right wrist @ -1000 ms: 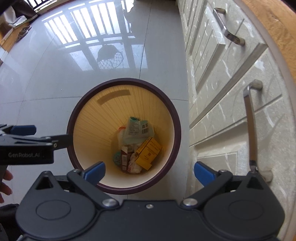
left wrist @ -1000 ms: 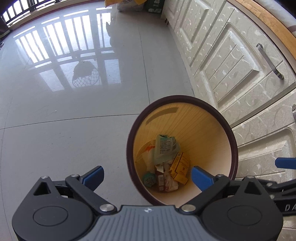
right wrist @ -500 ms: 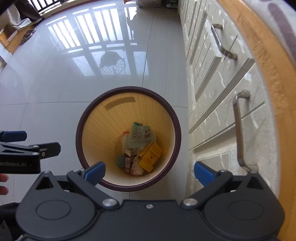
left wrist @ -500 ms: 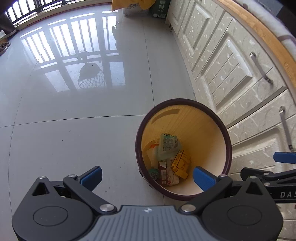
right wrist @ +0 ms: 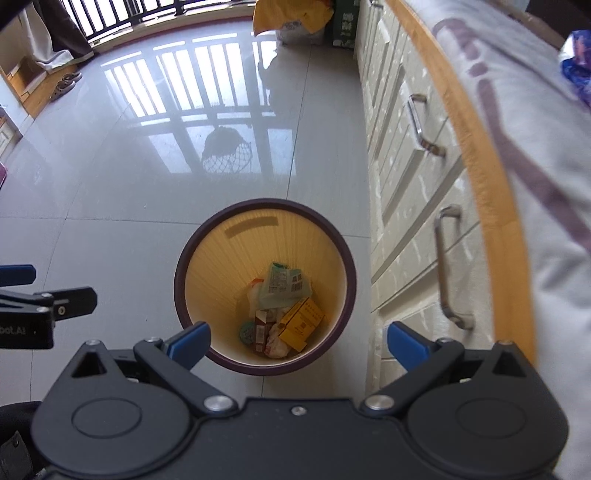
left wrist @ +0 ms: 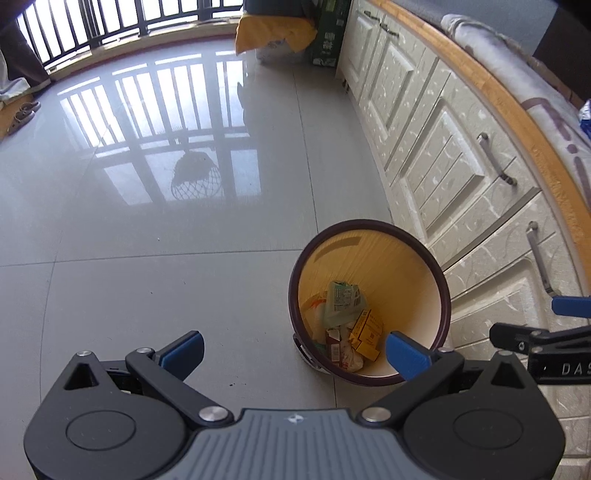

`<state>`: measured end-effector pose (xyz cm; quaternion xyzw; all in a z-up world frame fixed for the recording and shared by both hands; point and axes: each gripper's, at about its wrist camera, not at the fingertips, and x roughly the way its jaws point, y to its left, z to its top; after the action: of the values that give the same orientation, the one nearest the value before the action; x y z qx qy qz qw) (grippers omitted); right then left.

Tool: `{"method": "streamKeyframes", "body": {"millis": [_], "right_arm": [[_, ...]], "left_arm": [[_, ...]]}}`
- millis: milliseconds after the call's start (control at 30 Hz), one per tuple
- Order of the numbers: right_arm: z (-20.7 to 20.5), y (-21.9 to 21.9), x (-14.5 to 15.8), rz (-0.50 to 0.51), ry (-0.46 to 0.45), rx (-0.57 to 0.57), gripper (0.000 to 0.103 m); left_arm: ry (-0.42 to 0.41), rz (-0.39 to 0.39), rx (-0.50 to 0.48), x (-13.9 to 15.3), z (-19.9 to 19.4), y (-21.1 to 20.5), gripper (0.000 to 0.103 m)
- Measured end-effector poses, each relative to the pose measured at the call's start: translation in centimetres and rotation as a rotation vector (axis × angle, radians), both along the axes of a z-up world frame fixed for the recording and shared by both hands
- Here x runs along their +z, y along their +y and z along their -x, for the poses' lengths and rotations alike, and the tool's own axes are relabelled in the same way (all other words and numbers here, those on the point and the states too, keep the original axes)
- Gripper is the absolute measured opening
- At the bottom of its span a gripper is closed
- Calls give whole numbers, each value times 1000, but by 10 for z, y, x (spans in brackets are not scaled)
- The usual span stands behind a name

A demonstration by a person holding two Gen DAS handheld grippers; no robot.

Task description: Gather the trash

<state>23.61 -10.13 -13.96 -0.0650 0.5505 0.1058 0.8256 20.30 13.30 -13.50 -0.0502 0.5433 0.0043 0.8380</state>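
A round waste bin (left wrist: 402,266) (right wrist: 229,266) with a dark rim and yellow inside stands on the grey floor beside white cabinets. In its bottom lie a green wrapper (left wrist: 343,299) (right wrist: 284,284), a yellow box (left wrist: 365,332) (right wrist: 301,323) and other scraps. My left gripper (left wrist: 293,350) hangs open high above the floor, left of the bin, with nothing between its blue pads. My right gripper (right wrist: 297,341) is open over the bin's near edge, also empty. Each gripper shows at the edge of the other's view.
White cabinet doors (left wrist: 454,166) (right wrist: 402,155) with metal handles run along the right under a wooden countertop edge (right wrist: 476,147). A yellow bag (left wrist: 275,31) and a green box (left wrist: 328,33) sit by the far wall. Shiny open floor (left wrist: 147,184) spreads to the left.
Both grippers have risen and pulled back from the bin, which looks smaller now. More of the floor, the counter and the window rail has come into view. Both stayed open.
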Motion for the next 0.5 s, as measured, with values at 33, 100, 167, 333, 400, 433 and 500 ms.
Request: {"method": "streamKeyframes", "body": {"millis": [33,100,167,333,400,433,500], "right_arm": [[2,-2,4,-1,-8,-3,103],[7,-4,13,-8,-22,-6,102],[13,-6,21,-27,-28,-1,101],[29,-6,45,-19,-88,13,101],[34,-8,56,-23,-110,9,101],[37,-9,62,-27,-122,9,101],[42,-12,73,-31,-139,8,101]], "left_arm": [[-6,-1,-2,4,2,-1,103],[-20,1,-5,11,8,-3,103],[-32,2,-2,18,13,-3,103],[-64,-4,6,35,27,-3,103],[-80,-6,10,42,33,-3,103],[-88,-3,12,46,35,-3,103],[-105,0,14,54,40,-3,103]]}}
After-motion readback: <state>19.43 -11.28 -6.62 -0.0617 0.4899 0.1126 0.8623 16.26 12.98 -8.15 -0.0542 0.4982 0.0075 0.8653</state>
